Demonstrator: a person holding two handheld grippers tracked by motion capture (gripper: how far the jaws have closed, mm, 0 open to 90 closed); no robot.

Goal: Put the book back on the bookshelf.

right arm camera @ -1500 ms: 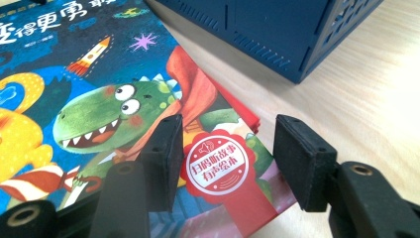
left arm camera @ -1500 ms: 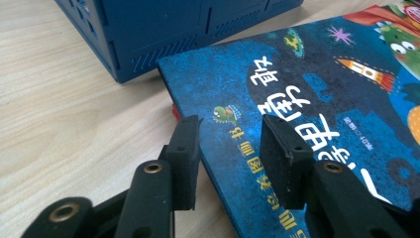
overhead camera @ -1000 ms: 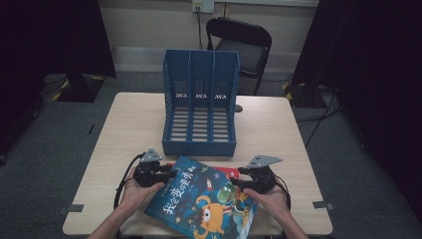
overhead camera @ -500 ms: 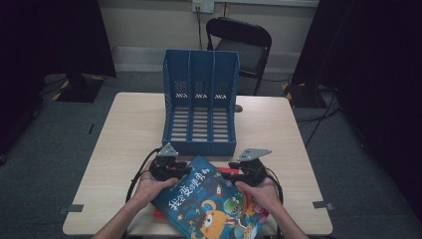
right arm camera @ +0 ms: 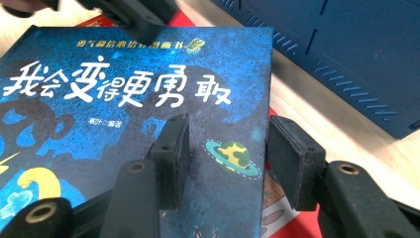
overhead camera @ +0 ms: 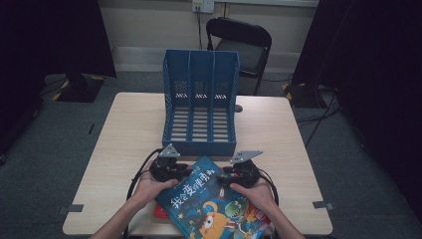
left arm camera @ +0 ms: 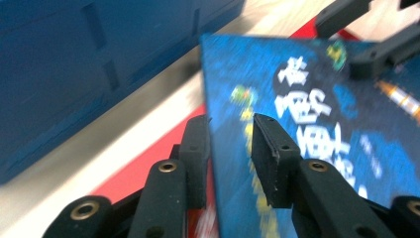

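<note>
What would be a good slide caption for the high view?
Two hand-held grippers, left gripper and right gripper, straddle a blue picture book before a blue file rack.

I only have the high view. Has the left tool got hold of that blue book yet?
Observer: Not yet. The left tool straddles one edge of the blue book. Its jaws have just been closing, but the pads aren't pressing.
Operator: And the right tool?
Observer: The right tool straddles the opposite edge, one jaw over the cover's planet picture. Its jaws have also just been closing, with a gap left.
Operator: Anything under the book?
Observer: A flat red thing lies beneath it on the table.
</note>
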